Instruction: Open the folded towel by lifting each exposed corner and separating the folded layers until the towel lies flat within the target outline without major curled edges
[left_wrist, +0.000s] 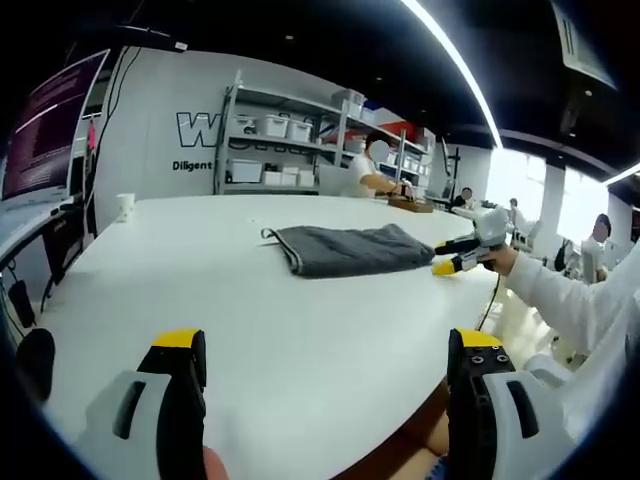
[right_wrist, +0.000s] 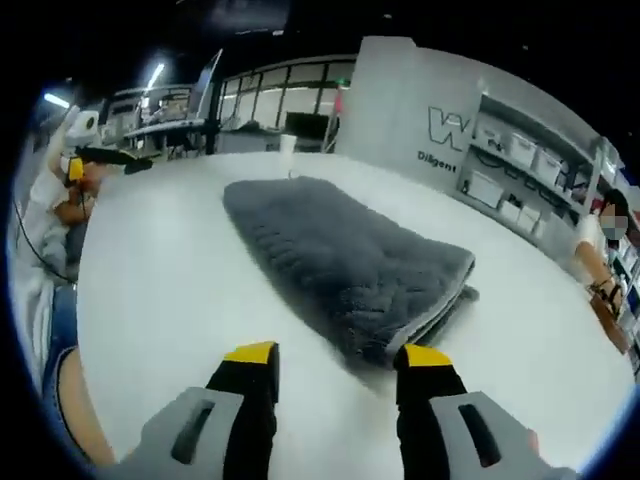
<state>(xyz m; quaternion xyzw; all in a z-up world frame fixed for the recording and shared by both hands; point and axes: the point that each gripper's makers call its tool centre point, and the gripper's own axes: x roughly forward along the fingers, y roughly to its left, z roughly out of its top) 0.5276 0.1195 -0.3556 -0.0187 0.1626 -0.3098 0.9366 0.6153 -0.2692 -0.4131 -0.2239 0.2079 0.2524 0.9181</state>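
On the table: the towel lies folded, a grey oblong on the white table, well out from the near edge.
Towel: layers stacked, fold edges showing at the end nearest the right gripper; a small loop sticks out at the far corner in the left gripper view.
Right gripper: jaws apart, holding nothing, tips just short of the near towel end (not touching, as far as I can tell).
Left gripper: jaws wide apart, empty, low over bare table, well apart from the towel.
Outline: no target outline can be made out on the table.
Risk, grip: the jaws may pinch all layers at once, because the edges lie tight together; the towel would then lift as a bundle, not open.
Risk, slide: on the smooth top a one-sided pull may drag the whole towel.
Risk, edge: a corner let go too early may curl back.
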